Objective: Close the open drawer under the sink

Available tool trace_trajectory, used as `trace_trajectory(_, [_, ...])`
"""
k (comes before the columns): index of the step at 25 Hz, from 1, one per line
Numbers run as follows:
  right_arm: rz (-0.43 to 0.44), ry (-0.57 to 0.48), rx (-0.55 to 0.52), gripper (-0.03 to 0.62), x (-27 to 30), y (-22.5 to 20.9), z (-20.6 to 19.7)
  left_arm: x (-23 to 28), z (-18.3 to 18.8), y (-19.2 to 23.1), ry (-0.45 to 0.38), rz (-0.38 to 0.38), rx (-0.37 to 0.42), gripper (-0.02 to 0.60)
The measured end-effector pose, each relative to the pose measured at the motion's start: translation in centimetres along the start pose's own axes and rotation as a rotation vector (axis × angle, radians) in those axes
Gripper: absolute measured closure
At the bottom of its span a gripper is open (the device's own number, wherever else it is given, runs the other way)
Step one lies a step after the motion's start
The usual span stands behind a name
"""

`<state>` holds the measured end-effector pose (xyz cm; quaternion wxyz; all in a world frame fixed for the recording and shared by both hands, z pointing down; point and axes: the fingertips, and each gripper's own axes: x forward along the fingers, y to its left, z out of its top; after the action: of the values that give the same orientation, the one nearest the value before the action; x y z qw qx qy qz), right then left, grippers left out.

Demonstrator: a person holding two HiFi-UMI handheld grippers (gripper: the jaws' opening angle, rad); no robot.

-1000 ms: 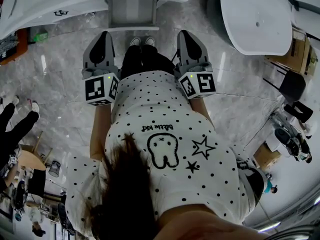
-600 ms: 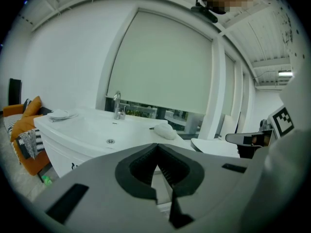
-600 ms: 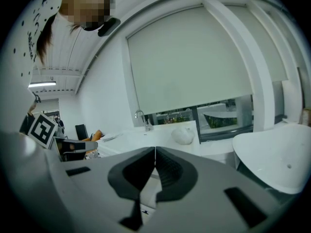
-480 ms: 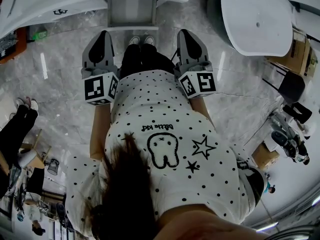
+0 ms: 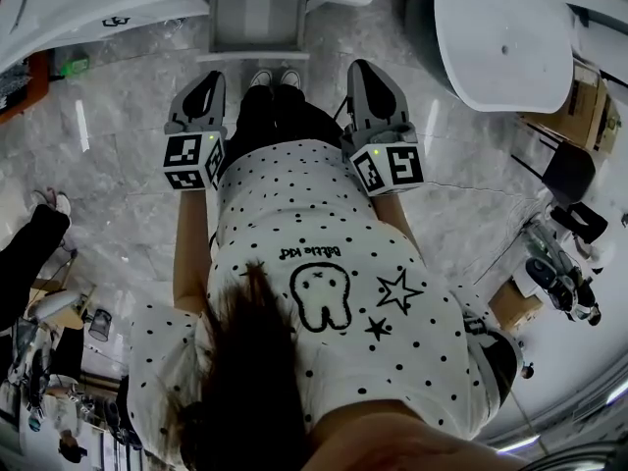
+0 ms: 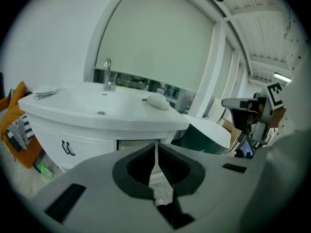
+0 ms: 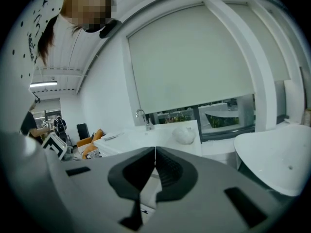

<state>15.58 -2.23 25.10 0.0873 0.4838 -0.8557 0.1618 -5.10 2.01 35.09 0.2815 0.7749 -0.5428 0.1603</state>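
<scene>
Jaws shut & empty on left gripper (image 5: pixel 208 84) and right gripper (image 5: pixel 365 72). Open drawer (image 5: pixel 257 26) sticks out under sink (image 5: pixel 137 0), just ahead, btw them. Left one looks nearer.

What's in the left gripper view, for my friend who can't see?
The left gripper, shut and empty, points at a white sink cabinet with a tap on top. The open drawer shows just under the counter.

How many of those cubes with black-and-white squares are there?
2. One cube sits on the left tongs, at the left of the head view. The other cube sits on the right tongs, at its right. No others show.
</scene>
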Motion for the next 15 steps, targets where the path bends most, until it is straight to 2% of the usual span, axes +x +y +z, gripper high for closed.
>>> trace_trajectory(3, [0.016,0.015,0.000,0.580,0.4,0.3,-0.1,1.3,-2.8,0.5,0.071,0.012,-0.033,0.560])
trace_trajectory(5, [0.032,0.025,-0.010,0.580,0.7,0.8,-0.1,2.3,-4.5,0.5,0.118,0.009,-0.056,0.459])
trace_trajectory(8, [0.043,0.032,-0.035,0.580,1.8,1.2,-0.3,4.5,-6.6,0.9,0.154,0.024,-0.059,0.449])
trace_trajectory(10, [0.044,0.038,-0.030,0.580,3.0,0.9,-0.7,6.7,-8.0,1.8,0.167,0.058,-0.029,0.449])
trace_trajectory(13, [0.045,0.051,-0.008,0.580,4.2,0.9,-1.7,10.0,-11.5,2.8,0.216,0.077,0.060,0.449])
trace_trajectory(15, [0.054,0.074,-0.009,0.579,4.8,1.5,-3.0,11.4,-14.6,3.3,0.251,0.078,0.065,0.449])
